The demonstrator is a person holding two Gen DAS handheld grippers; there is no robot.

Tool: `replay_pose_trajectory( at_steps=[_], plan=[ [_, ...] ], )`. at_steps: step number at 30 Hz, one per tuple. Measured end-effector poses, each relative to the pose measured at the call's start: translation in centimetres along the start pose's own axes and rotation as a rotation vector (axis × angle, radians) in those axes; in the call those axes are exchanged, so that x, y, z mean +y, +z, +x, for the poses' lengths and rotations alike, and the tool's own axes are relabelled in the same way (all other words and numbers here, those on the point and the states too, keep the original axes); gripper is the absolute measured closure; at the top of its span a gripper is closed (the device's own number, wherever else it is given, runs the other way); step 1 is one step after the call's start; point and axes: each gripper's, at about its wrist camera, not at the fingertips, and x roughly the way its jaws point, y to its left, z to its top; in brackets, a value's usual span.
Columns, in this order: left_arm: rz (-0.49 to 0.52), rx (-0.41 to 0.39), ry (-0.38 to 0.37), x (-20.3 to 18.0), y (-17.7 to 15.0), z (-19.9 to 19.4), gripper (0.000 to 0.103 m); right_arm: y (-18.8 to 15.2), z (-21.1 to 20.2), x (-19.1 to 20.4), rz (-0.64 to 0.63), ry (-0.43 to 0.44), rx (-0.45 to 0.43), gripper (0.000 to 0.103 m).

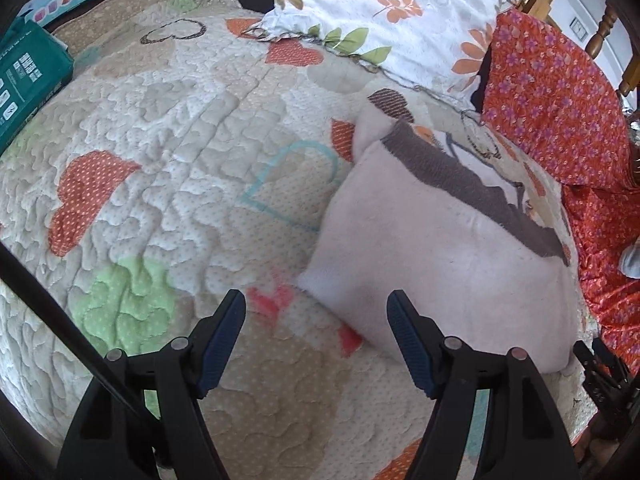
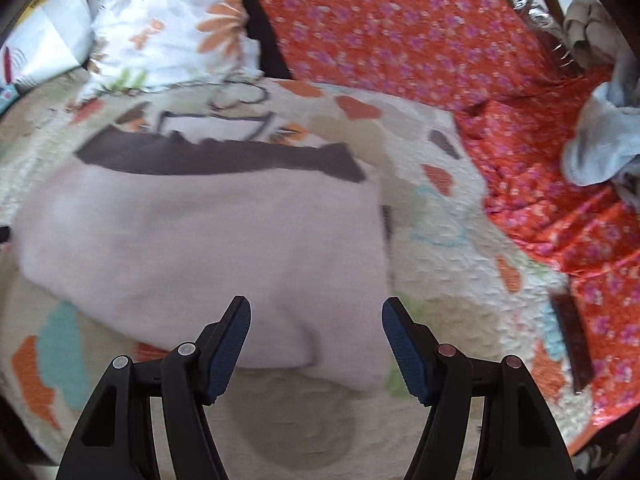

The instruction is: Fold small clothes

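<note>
Fingers (image 2: 240,320) clear, garment (image 2: 200,248) blurred.

A bed covered by a cream quilt (image 1: 168,128) patched with hearts. A folded pale pink garment (image 1: 432,248) with a grey band lies flat on it, right of centre. At the far edge rests a floral white pillow (image 1: 384,4); an orange flowered cloth (image 1: 556,96) covers the right side; a teal box (image 1: 28,80) sits far left

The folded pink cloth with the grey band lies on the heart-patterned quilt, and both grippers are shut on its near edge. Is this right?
Not quite. The pink cloth does lie on the quilt, but neither gripper is shut on it. The left gripper and the right gripper are open, jaws wide apart, as each wrist view shows.
</note>
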Motion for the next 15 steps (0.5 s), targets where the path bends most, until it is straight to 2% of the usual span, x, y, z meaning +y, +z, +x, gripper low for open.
replay_pose_trajectory(
  at_steps=[3,6,8,10,15],
  plan=[
    [0.02,0.001,-0.002,-0.8,-0.1,0.2,0.031,-0.2,0.4,-0.3,-0.025,-0.08,0.006,0.03],
    [0.045,0.003,-0.002,-1.6,-0.1,0.4,0.031,0.4,0.8,-0.8,-0.017,-0.112,-0.005,0.03],
    [0.071,-0.006,0.012,-2.2,-0.2,0.4,0.031,0.9,2.3,-1.4,0.001,-0.149,0.049,0.03],
    [0.088,-0.014,0.022,-2.5,-0.4,0.3,0.031,1.0,2.4,-2.4,0.064,-0.09,0.066,0.03],
    [0.118,-0.015,0.036,-2.8,-0.6,0.4,0.031,0.8,1.9,-2.2,0.051,-0.077,0.055,0.03]
  ],
)
